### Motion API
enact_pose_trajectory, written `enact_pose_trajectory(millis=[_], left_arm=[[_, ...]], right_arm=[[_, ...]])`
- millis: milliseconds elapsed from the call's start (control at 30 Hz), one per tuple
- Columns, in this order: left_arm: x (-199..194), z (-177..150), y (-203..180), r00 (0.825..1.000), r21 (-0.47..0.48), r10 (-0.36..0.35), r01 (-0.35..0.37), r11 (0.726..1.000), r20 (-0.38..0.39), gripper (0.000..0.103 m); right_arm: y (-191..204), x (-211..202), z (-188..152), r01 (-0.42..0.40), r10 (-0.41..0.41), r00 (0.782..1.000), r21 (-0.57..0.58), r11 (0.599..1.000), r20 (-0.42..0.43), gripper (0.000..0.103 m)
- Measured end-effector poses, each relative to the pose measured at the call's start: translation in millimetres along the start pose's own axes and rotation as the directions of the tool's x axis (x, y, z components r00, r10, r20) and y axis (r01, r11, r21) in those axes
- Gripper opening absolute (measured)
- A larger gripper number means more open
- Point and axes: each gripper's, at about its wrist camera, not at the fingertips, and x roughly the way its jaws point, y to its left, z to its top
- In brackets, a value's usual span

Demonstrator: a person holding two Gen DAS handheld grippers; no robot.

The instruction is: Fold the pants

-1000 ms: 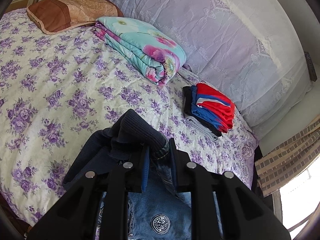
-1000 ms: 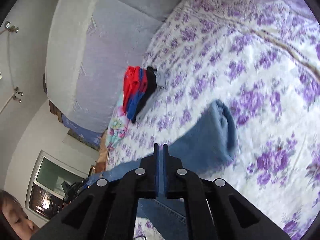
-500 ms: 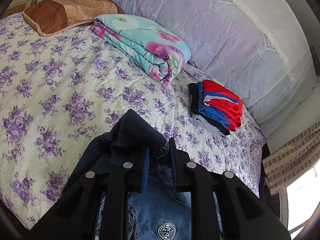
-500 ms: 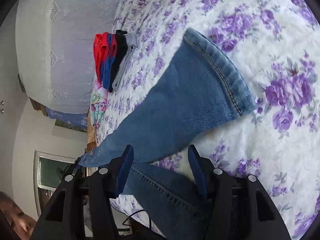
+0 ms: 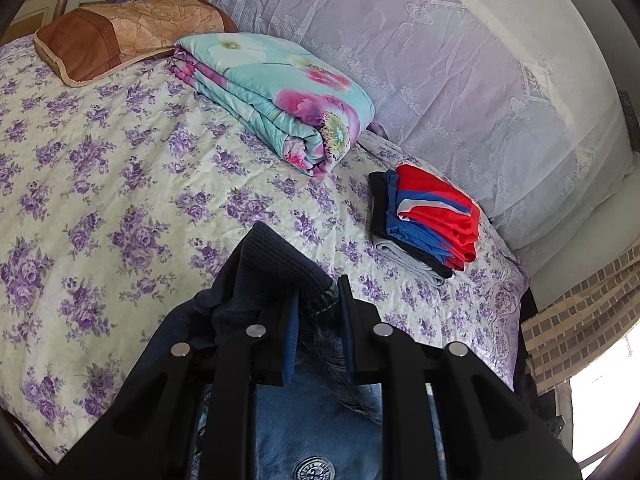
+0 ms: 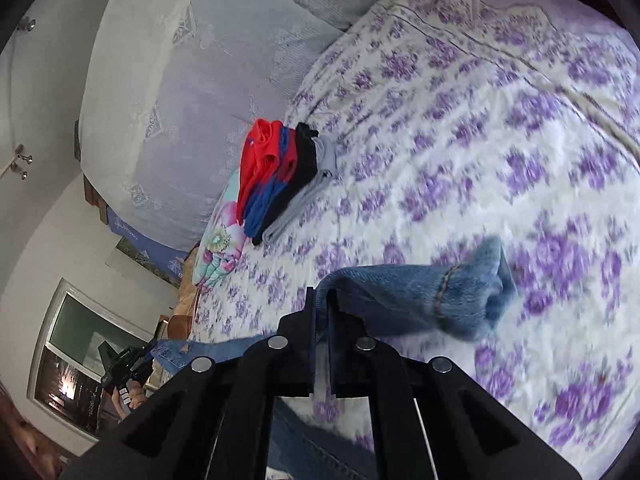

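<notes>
Blue jeans (image 5: 316,412) with a dark ribbed waistband (image 5: 272,268) hang from my left gripper (image 5: 318,296), which is shut on the waistband just above the flowered bed sheet (image 5: 100,180). In the right wrist view my right gripper (image 6: 319,300) is shut on the edge of one jeans leg (image 6: 400,292). That leg trails right across the sheet, its cuff (image 6: 488,280) bunched and blurred by motion. The other leg runs under the gripper body at the lower left.
A stack of folded red, blue, black and grey clothes (image 5: 428,220) (image 6: 280,176) lies near the lace-covered headboard (image 5: 440,60). A folded floral quilt (image 5: 280,96) and a brown pillow (image 5: 120,32) lie further along. A person shows at the right view's lower left edge.
The right gripper stood open over the flat jeans leg half a second ago; now it is shut on the leg's edge and has pulled it up. The left gripper drifted a little forward, still gripping.
</notes>
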Motion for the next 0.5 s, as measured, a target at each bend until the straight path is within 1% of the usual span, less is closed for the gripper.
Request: enact_pose_trajectory(millis=[67, 100, 133, 167, 200, 233, 267, 300, 333, 367, 400, 433, 467, 500], left_arm=[[21, 18, 3, 0.999, -0.046, -0.023, 0.022, 0.999, -0.029, 0.017], [34, 26, 7, 0.999, -0.079, -0.03, 0.026, 0.997, -0.045, 0.017], [54, 35, 10, 0.997, -0.094, -0.022, 0.015, 0.995, -0.079, 0.017], [72, 41, 14, 0.994, -0.109, -0.005, -0.008, 0.994, -0.111, 0.017], [93, 45, 22, 0.989, -0.149, 0.018, -0.04, 0.988, -0.149, 0.018], [110, 46, 30, 0.982, -0.182, 0.041, -0.075, 0.98, -0.186, 0.019], [120, 44, 36, 0.977, -0.207, 0.05, -0.094, 0.974, -0.208, 0.019], [121, 40, 37, 0.977, -0.218, 0.038, -0.084, 0.972, -0.208, 0.022], [116, 37, 34, 0.979, -0.199, 0.024, -0.065, 0.978, -0.2, 0.033], [107, 35, 28, 0.983, -0.161, 0.019, -0.05, 0.986, -0.185, 0.05], [94, 34, 22, 0.988, -0.12, 0.037, -0.055, 0.991, -0.152, 0.06], [80, 34, 17, 0.992, -0.087, 0.071, -0.081, 0.993, -0.107, 0.073], [66, 35, 14, 0.992, -0.054, 0.106, -0.11, 0.992, -0.061, 0.075], [54, 35, 10, 0.991, -0.018, 0.131, -0.131, 0.991, -0.035, 0.075]], right_arm=[[2, 18, 32, 0.013, -0.012, 1.0, -0.005, 1.0, 0.017, 0.004], [2, 34, 50, 0.027, -0.027, 0.999, -0.002, 1.0, 0.018, 0.004], [0, 53, 66, 0.045, -0.045, 0.999, 0.005, 0.999, 0.013, 0.005], [-3, 76, 81, 0.066, -0.066, 0.998, 0.017, 0.998, -0.01, 0.009], [-9, 98, 95, 0.097, -0.096, 0.995, 0.033, 0.995, -0.024, 0.01], [-16, 113, 104, 0.134, -0.133, 0.991, 0.064, 0.989, -0.018, 0.012], [-22, 125, 112, 0.14, -0.139, 0.99, 0.097, 0.985, -0.019, 0.012], [-25, 131, 114, 0.12, -0.118, 0.993, 0.127, 0.985, -0.024, 0.012], [-25, 135, 113, 0.092, -0.088, 0.996, 0.137, 0.986, -0.033, 0.014], [-22, 136, 108, 0.078, -0.073, 0.996, 0.121, 0.99, -0.043, 0.022], [-19, 134, 104, 0.084, -0.079, 0.995, 0.096, 0.992, -0.053, 0.031], [-16, 130, 98, 0.094, -0.09, 0.994, 0.079, 0.992, -0.056, 0.049], [-15, 126, 91, 0.107, -0.103, 0.993, 0.067, 0.992, -0.061, 0.051], [-14, 122, 84, 0.114, -0.11, 0.991, 0.055, 0.992, -0.072, 0.051]])
